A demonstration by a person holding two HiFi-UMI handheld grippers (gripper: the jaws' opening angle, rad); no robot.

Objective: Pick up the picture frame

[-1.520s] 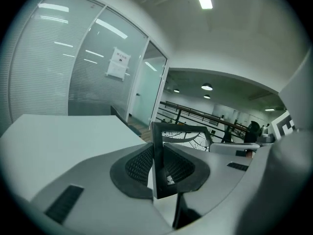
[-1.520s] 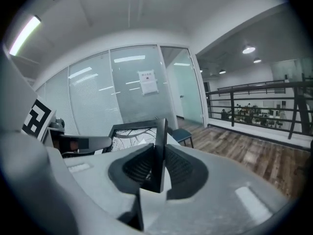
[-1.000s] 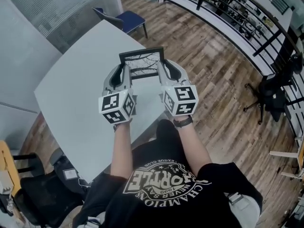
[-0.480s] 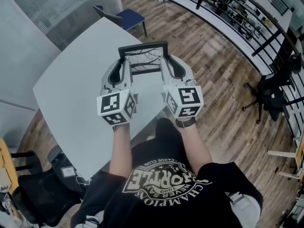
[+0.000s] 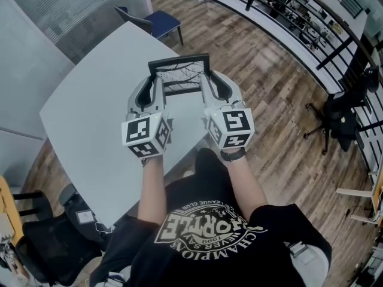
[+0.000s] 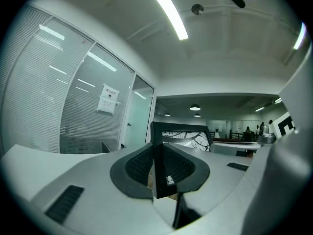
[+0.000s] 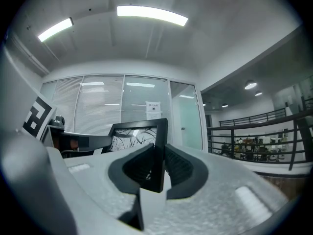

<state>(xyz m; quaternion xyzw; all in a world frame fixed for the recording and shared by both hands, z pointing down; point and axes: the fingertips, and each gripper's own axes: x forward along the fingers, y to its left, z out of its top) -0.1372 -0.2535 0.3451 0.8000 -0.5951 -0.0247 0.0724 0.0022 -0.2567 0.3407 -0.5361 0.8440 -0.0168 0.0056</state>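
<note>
The picture frame (image 5: 179,61) is black-rimmed with a branch drawing in it, and it is held upright above the white table (image 5: 90,112). My left gripper (image 5: 157,85) is shut on its left side bar, and the dark pads clamp that bar (image 6: 157,165) in the left gripper view. My right gripper (image 5: 207,81) is shut on its right side bar (image 7: 159,151). Both grippers point level, away from the person. In each gripper view the other gripper shows at the edge.
A blue chair (image 5: 157,24) stands at the table's far corner. A black railing (image 5: 287,11) runs along the far right above the wooden floor. One black office chair (image 5: 344,115) is at the right and another (image 5: 54,244) at the lower left.
</note>
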